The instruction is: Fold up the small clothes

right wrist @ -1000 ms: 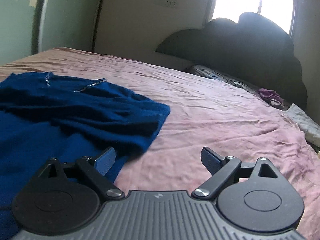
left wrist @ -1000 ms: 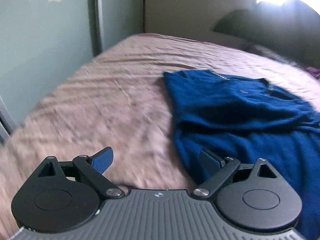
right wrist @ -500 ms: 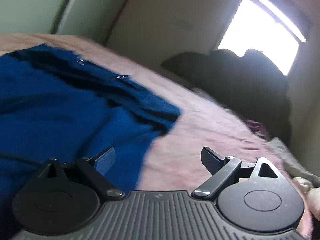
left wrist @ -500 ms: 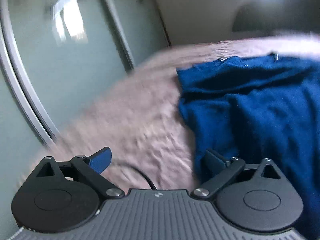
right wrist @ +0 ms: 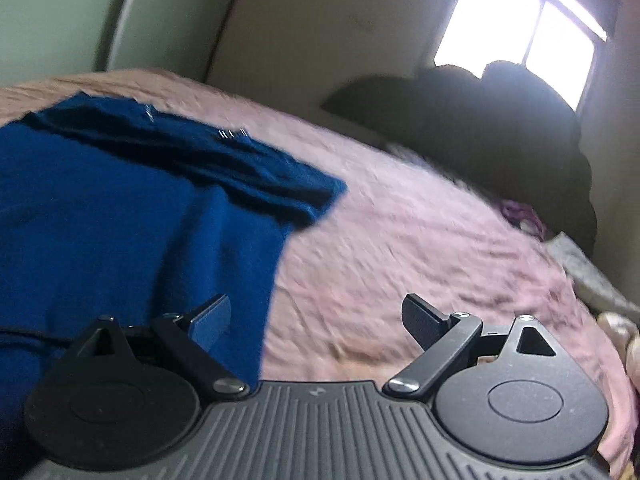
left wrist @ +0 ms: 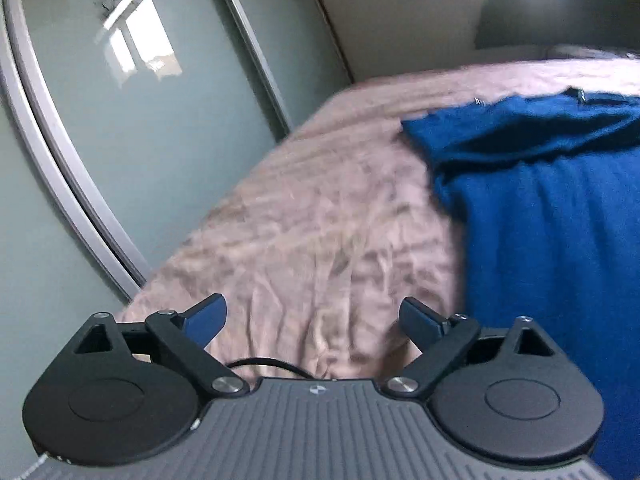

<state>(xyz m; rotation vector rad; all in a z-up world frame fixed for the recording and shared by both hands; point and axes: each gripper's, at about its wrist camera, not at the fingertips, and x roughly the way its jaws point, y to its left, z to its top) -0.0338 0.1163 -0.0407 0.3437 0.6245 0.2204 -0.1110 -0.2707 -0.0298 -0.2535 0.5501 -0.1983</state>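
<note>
On the wrinkled pink bedspread [left wrist: 320, 220], a dark blue knitted garment [left wrist: 560, 220] lies spread out, its folded upper part towards the far edge of the bed near the dark scalloped headboard [right wrist: 480, 120]. The left gripper [left wrist: 312, 316] hangs over bare bedspread just beside the garment's edge, jaws wide apart and holding nothing. The right gripper [right wrist: 316, 316] straddles the garment's other edge, equally wide open and empty. Frosted sliding wardrobe doors [left wrist: 140, 100] stand along the bed's left side.
</note>
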